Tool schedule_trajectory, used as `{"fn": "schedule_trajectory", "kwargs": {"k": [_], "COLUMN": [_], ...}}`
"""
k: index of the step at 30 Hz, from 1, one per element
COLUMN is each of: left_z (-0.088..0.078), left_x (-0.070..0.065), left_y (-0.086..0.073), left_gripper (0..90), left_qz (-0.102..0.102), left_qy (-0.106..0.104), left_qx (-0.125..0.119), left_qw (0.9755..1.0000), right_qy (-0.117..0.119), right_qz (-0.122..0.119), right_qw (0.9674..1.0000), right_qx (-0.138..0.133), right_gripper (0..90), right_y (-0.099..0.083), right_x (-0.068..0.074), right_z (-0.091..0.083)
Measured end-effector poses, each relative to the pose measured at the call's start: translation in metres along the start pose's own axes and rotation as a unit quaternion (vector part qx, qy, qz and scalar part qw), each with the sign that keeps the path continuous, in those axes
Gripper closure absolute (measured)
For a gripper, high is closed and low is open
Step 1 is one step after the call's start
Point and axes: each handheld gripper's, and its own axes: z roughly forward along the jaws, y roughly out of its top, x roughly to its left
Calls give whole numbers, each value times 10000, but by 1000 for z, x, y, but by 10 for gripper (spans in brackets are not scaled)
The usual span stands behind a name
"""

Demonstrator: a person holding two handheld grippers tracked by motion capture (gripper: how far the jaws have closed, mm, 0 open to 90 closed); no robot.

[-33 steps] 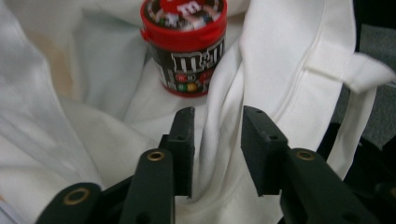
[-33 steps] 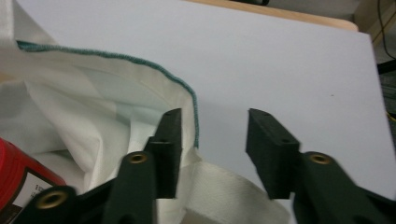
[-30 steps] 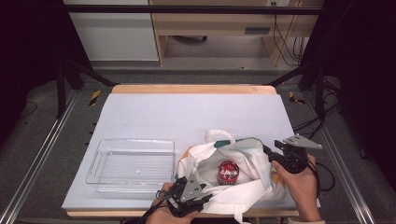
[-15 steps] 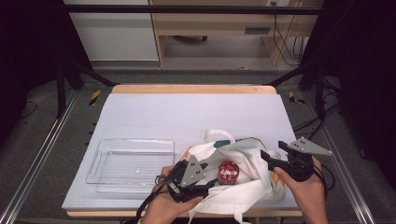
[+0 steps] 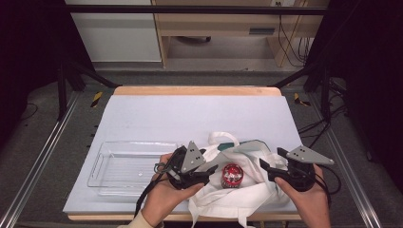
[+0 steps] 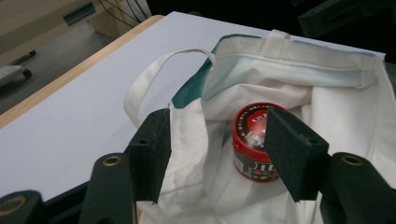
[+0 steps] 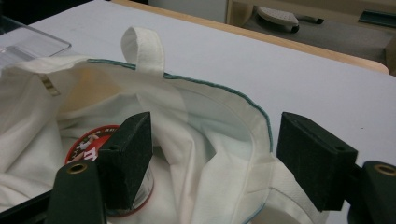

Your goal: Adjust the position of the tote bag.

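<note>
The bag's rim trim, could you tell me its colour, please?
Green, clearest in the right gripper view on the bag.

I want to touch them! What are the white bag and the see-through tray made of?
The tote bag looks like soft woven cotton, matte white with teal edging: it crumples and folds. The tray seems hard clear plastic, glossy: the table shows through it. The red-lidded jar inside the bag looks plastic too.
</note>
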Motion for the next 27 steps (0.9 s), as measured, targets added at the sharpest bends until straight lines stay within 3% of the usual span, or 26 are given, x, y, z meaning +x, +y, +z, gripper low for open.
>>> {"fn": "schedule_trajectory", "kwargs": {"k": [13, 16, 27], "left_z": [23, 31, 55], "left_x": [8, 9, 20], "left_y": [10, 10, 3], "left_gripper": [346, 350, 443], "left_qz": [123, 212, 146], "left_qy": [-27, -14, -34], "left_qx": [246, 376, 748], "left_qw": [9996, 9991, 9971], "right_qy": [191, 259, 498], "right_qz": [-159, -174, -384], "right_qw": [9997, 9995, 9979], "right_qx": [44, 57, 175], "right_gripper": [321, 347, 402], "right_y": [-4, -4, -7], "right_x": [13, 15, 28], "right_z": [-9, -9, -2]}}
